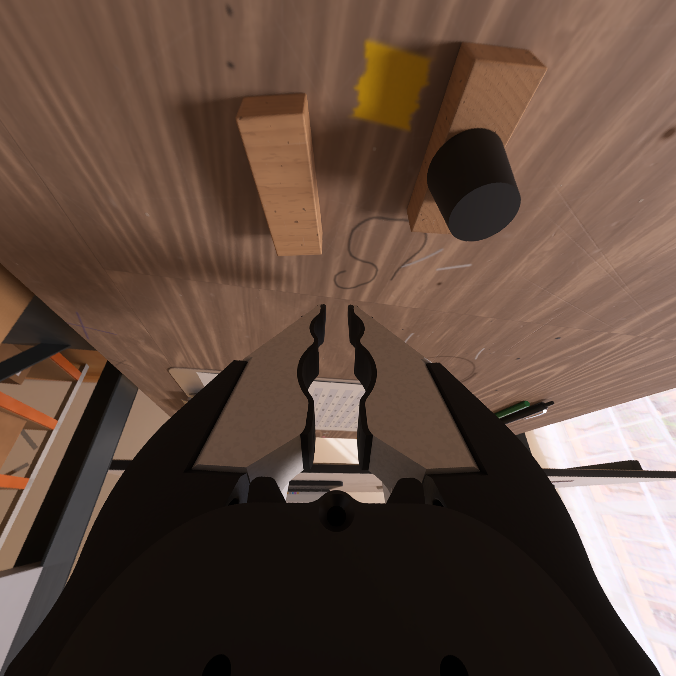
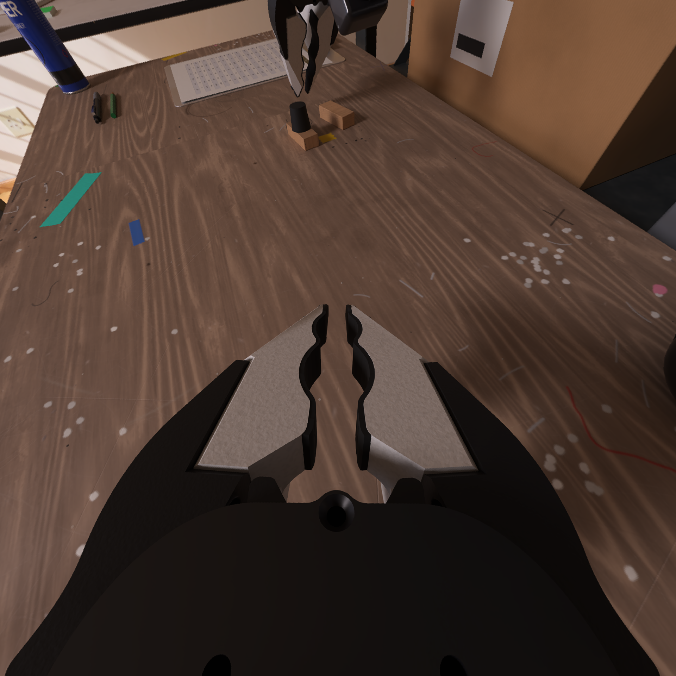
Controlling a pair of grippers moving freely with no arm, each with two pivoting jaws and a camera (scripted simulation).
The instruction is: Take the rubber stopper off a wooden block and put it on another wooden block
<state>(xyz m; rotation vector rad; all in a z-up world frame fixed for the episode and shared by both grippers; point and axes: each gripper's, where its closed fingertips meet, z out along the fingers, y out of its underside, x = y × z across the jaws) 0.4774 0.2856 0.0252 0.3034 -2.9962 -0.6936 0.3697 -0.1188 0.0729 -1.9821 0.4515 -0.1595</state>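
Observation:
A black rubber stopper (image 1: 472, 186) stands upright on one end of a wooden block (image 1: 490, 95). A second, bare wooden block (image 1: 281, 172) lies to its left. My left gripper (image 1: 336, 307) hangs above the table and points down, short of both blocks. Its jaws are nearly together and hold nothing. In the right wrist view the left gripper (image 2: 303, 91) hovers just above the stopper (image 2: 300, 117), which sits on its block (image 2: 305, 139) beside the bare block (image 2: 336, 113). My right gripper (image 2: 336, 307) is far off over the near table, its jaws nearly together and empty.
A flat yellow piece (image 1: 389, 87) lies between the blocks. A white keyboard (image 2: 226, 69), two pens (image 2: 104, 106) and a blue can (image 2: 47, 47) sit at the far side. A cardboard box (image 2: 548, 91) stands along the right edge. Tape strips (image 2: 69, 199) mark the left.

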